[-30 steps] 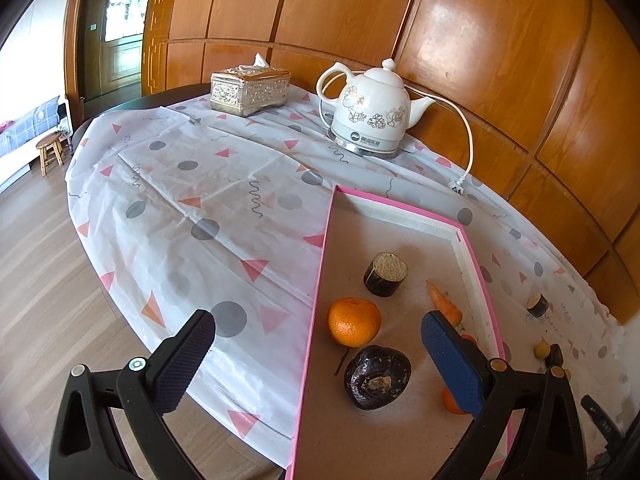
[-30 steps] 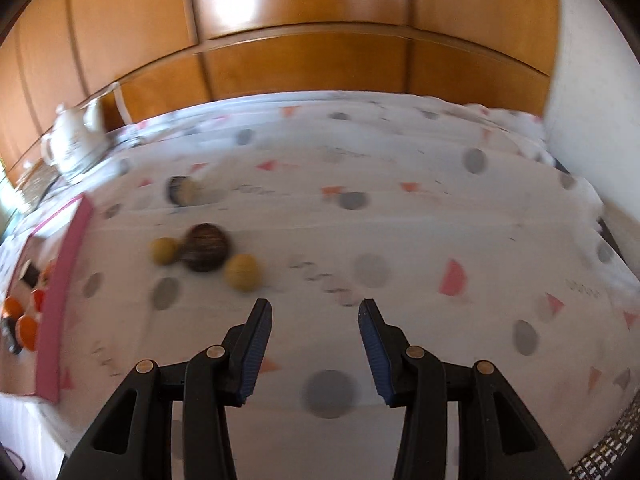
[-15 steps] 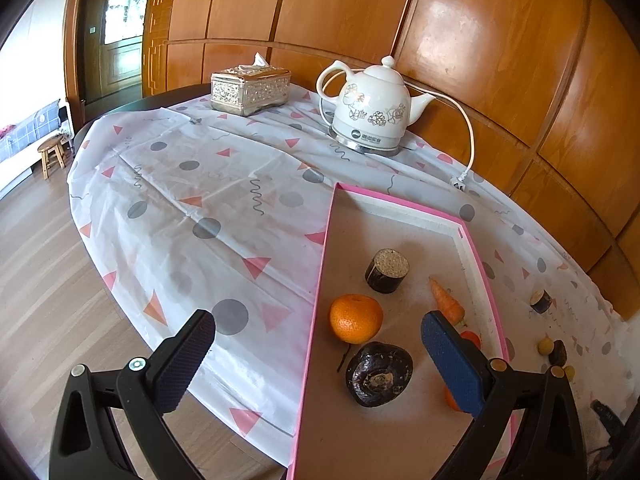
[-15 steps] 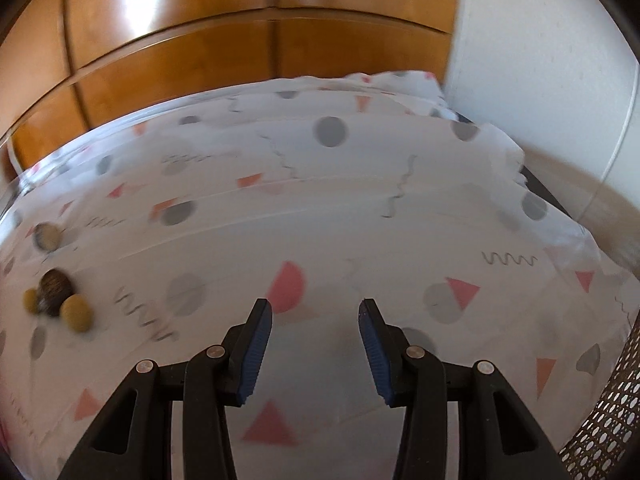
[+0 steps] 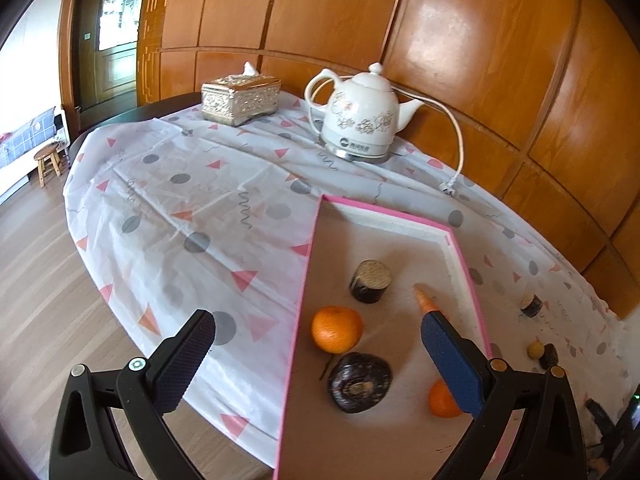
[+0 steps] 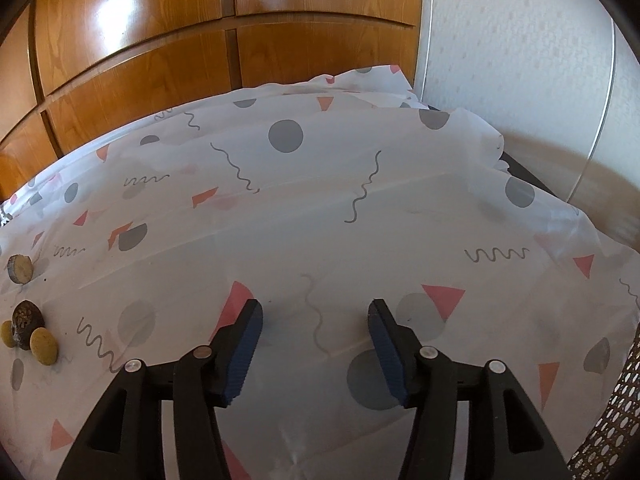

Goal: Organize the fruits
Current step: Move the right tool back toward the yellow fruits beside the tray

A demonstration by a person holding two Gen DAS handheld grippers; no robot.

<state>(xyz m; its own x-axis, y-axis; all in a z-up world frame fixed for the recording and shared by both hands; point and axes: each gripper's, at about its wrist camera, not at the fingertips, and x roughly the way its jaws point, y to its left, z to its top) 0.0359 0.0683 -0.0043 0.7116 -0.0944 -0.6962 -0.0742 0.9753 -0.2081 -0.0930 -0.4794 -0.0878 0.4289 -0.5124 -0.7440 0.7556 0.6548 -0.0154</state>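
Observation:
In the left wrist view a pink-rimmed tray [image 5: 310,280] holds an orange [image 5: 337,329], a dark purple fruit [image 5: 359,377], a dark cut cylinder piece [image 5: 371,281], a carrot [image 5: 425,301] and a second orange [image 5: 442,400] partly behind my finger. My left gripper [image 5: 316,344] is open and empty, above the tray's near end. My right gripper [image 6: 314,330] is open and empty over bare tablecloth. Far to its left lie a dark fruit [image 6: 26,321], two small yellow fruits [image 6: 43,346] and a cut piece [image 6: 20,268].
A white kettle [image 5: 360,120] with its cord and a gold tissue box [image 5: 239,98] stand at the table's far side. The same loose fruits [image 5: 542,352] lie right of the tray. A mesh basket edge [image 6: 612,412] shows at the right. Wood panelling backs the table.
The right gripper has swung rightward, so the loose fruits slid to the far left of its view. The left gripper has drifted slightly; both stay open.

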